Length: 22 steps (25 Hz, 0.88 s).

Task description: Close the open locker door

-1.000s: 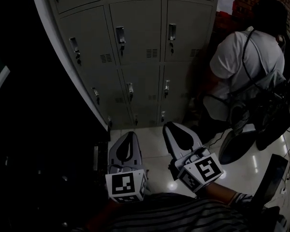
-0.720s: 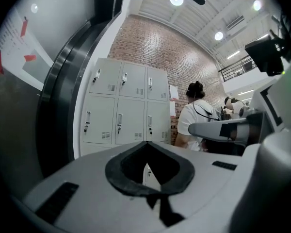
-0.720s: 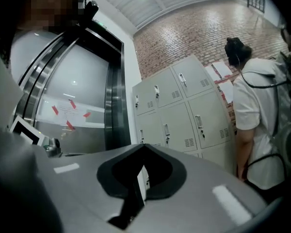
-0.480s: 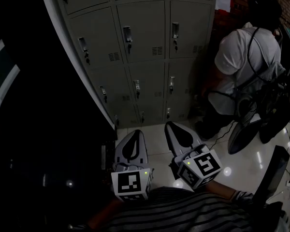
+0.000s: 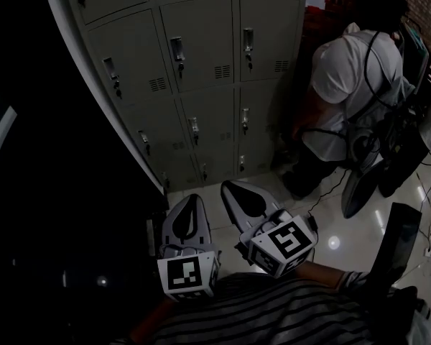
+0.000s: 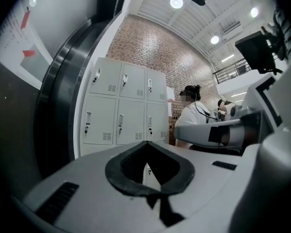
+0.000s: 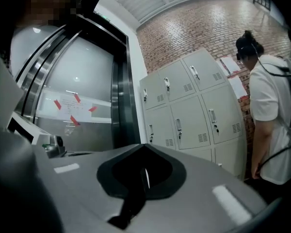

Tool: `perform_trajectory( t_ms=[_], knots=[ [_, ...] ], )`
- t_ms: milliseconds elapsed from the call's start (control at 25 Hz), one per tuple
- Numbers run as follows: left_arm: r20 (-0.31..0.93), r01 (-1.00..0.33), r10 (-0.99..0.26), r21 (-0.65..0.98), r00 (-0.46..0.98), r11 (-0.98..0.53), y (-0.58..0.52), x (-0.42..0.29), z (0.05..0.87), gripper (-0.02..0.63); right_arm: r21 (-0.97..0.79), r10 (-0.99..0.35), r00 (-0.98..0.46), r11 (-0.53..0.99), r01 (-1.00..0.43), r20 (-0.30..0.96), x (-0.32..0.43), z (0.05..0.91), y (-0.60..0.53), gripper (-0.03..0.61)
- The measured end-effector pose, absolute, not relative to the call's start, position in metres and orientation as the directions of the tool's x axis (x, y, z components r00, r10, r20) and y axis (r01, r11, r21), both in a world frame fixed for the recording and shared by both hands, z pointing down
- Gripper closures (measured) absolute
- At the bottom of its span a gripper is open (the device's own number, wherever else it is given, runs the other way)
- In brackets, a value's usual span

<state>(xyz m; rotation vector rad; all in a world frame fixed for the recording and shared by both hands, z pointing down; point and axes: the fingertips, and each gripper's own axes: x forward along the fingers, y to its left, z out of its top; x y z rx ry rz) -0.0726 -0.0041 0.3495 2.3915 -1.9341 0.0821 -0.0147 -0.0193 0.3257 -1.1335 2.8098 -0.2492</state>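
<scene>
The bank of grey lockers [image 5: 201, 63] stands ahead and to the left, and every locker door in view sits flush and shut; none shows as open. Both grippers are held low over the glossy floor [image 5: 330, 218], near the lockers' base and touching none of the doors. The left gripper [image 5: 189, 201] is closed with nothing in it, and so is the right gripper [image 5: 230, 188]. A person in a white shirt [image 5: 348, 77] stands just right of the lockers.

The left tongs [image 5: 189, 201] and right tongs [image 5: 231, 188] are held low, side by side, tips pointing forward. Each pair of jaws is pressed together with nothing between them.
</scene>
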Motion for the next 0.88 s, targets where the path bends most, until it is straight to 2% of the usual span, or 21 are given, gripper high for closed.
perform_trajectory(
  t_ms=[880],
  knots=[
    [0.095, -0.971, -0.966, 0.04, 0.24, -0.238, -0.003, -0.086, 0.354, 0.611, -0.166, -0.685, -0.729, 0.717, -0.677, 0.012, -0.039, 0.331, -0.015, 0.577]
  ],
)
